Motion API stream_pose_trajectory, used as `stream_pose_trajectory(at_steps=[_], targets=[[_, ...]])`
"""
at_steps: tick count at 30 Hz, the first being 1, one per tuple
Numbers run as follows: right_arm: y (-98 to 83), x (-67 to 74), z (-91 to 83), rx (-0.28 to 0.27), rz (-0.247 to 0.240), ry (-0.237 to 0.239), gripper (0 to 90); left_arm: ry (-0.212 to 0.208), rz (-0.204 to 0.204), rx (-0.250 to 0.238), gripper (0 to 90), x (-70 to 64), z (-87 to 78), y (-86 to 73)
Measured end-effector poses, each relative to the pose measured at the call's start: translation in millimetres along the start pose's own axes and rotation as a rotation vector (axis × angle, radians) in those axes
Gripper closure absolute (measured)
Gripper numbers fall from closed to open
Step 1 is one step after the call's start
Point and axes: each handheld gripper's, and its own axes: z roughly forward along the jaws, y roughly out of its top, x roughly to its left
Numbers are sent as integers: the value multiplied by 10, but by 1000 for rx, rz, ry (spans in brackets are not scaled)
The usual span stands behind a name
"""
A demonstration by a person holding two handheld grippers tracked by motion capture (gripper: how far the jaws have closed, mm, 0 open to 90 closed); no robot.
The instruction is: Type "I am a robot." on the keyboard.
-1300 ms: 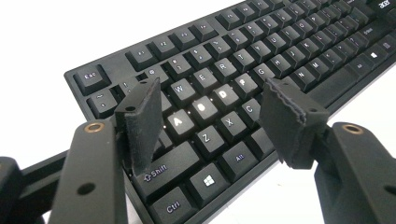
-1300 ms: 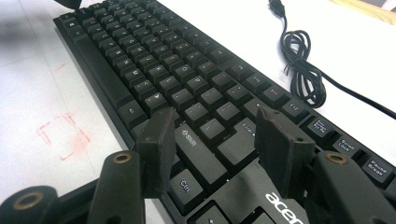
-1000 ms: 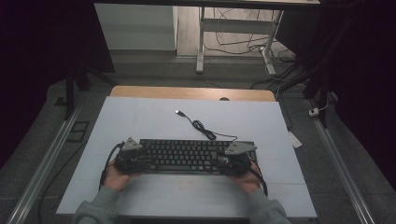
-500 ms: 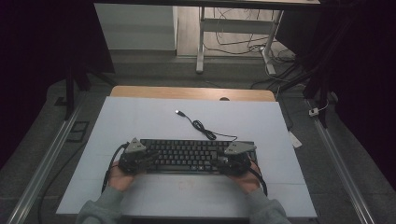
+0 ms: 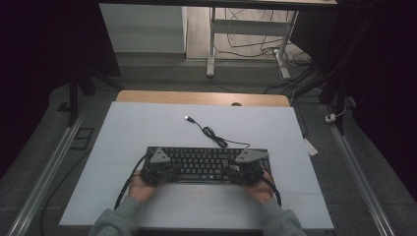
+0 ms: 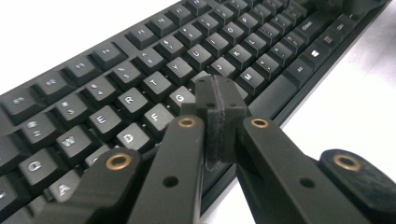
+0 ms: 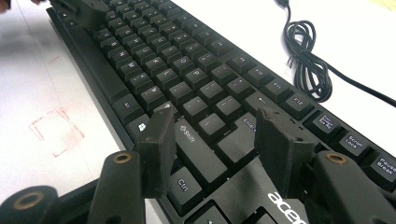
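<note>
Black keyboard (image 5: pixel 209 163) under both tongs: left tongs (image 6: pixel 219 95) just closed empty, right tongs (image 7: pixel 217 126) wide.

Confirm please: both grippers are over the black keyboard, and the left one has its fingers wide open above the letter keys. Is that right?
Not quite. The left gripper has its fingers shut, pads pressed together with nothing between them, as the left gripper view shows. It is indeed over the letter keys of the black keyboard. The right gripper is open.
</note>
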Motion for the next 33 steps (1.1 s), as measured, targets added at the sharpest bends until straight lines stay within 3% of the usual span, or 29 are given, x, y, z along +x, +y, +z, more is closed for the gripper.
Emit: stream_pose_trajectory(at_steps=[13, 20, 22, 26, 30, 33], targets=[[-3, -2, 15, 9, -3, -1, 483, 2, 0, 15, 886, -30, 130, 6], [-3, -3, 13, 8, -4, -1, 483, 19, 27, 31, 888, -65, 156, 7], [0, 0, 9, 8, -6, -4, 483, 33, 31, 25, 888, -64, 133, 8], [-1, -5, 4, 3, -2, -2, 483, 26, 26, -38, 887, -37, 0, 24], [-2, -10, 1, 0, -1, -1, 483, 28, -11, -67, 882, 60, -169, 8], [0, -4, 2, 2, -4, -2, 482, 19, -35, -56, 783, 141, -260, -28]])
